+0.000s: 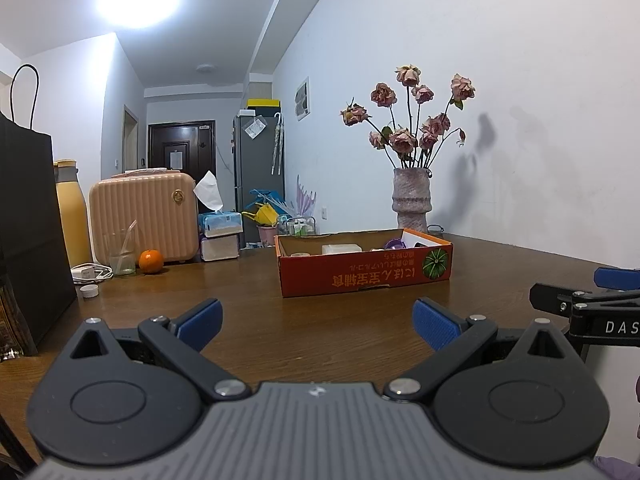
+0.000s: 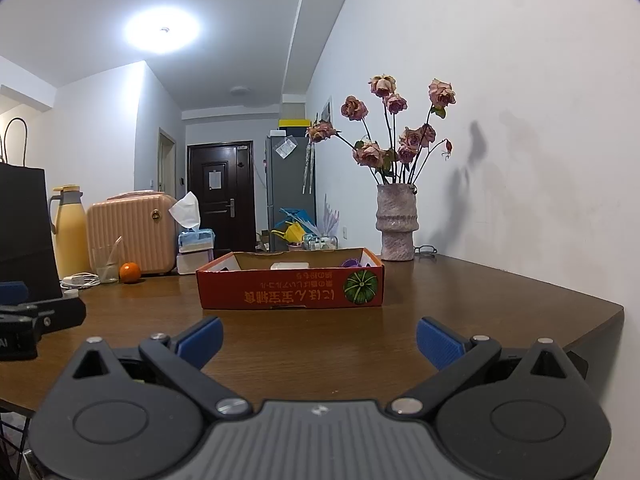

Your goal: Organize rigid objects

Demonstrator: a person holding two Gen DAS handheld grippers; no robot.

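Grippers poised low over the tabletop, both spread wide and empty.

Left gripper [image 1: 317, 322] and right gripper [image 2: 319, 340] face the orange cardboard box [image 1: 366, 274] at mid-table, toward the wall edge, with the mandarin [image 1: 151, 261] and bottle cap [image 1: 89, 290] loose near the far-left edge. Reaching left could topple the glass [image 1: 121, 256] beside the mandarin. The box wall hides most of its contents; only a white block and something purple show.
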